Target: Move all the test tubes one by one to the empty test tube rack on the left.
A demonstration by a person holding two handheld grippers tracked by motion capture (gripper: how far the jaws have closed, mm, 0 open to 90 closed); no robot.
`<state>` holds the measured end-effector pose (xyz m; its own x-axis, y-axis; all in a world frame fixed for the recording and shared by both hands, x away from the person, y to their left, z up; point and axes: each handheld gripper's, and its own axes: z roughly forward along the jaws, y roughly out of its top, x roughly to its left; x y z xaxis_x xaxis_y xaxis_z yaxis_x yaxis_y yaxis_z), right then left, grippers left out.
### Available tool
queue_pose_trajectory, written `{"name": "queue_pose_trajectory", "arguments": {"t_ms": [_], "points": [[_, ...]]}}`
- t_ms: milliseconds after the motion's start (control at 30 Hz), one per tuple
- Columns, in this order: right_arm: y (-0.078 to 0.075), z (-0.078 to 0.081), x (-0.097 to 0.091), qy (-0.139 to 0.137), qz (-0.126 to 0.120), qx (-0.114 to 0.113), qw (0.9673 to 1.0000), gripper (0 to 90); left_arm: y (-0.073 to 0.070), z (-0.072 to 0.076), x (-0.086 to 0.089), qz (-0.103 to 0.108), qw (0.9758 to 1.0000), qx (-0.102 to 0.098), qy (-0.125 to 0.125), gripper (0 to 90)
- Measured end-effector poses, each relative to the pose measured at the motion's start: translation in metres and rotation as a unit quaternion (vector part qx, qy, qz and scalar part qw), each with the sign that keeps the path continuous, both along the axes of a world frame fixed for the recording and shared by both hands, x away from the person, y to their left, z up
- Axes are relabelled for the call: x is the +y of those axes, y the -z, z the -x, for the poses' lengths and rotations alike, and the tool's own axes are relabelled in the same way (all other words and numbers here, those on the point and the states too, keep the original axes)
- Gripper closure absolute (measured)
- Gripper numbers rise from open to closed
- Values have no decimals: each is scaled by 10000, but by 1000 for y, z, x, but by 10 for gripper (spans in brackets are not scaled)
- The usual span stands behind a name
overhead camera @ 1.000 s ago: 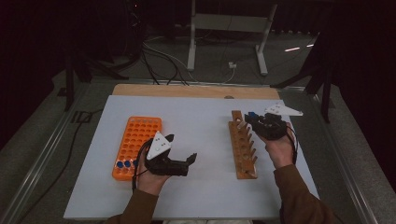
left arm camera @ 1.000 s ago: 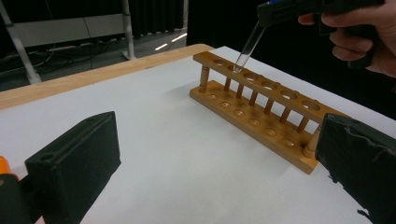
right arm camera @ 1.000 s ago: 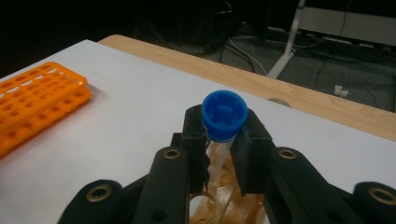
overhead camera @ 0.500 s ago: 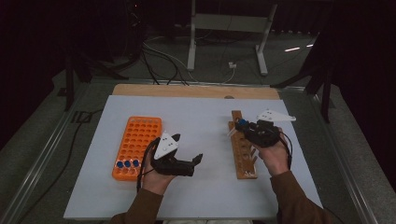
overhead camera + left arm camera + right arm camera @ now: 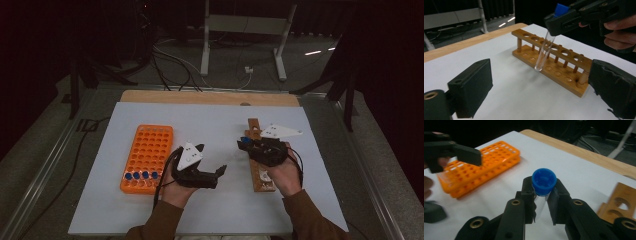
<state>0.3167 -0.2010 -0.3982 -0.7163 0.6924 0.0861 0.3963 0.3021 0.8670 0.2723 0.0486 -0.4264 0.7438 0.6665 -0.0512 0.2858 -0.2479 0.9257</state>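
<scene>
Dark floor with cables surrounds my white bench [image 5: 210,125], which has a strip of bare wood along its far edge.

At the left of the bench lies an orange rack [image 5: 148,156], with a few blue caps [image 5: 141,175] showing in its near row. Just right of it sits my left claw [image 5: 212,172], low over the bench, with its grey plate on top. Its jaws are spread and have just been closing a little; nothing is between them. In the left gripper view I look through the gap at bare bench and the wooden rack [image 5: 554,61] beyond.

Further right, my right claw [image 5: 243,143] hangs over the wooden rack [image 5: 258,160], near that rack's far end. It is pinching a tube [image 5: 541,203] just under the blue cap [image 5: 544,181]. In the left gripper view the tube [image 5: 544,51] is clear, tilts a little and hangs in the air with its round bottom in front of the rack, beside the rack's row of holes and not in one. The wooden rack's holes that I can see are empty.
</scene>
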Motion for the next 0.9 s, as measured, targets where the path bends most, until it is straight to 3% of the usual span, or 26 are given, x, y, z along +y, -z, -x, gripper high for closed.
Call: {"name": "queue_pose_trajectory", "arguments": {"t_ms": [367,900], "points": [[-6,15,19,-426,7,36,9991,766,2,0,-15,-209,9997,-92,56,260],[-8,22,34,-735,9,106,9972,766,7,-1,-22,-426,9986,-200,239,755]]}}
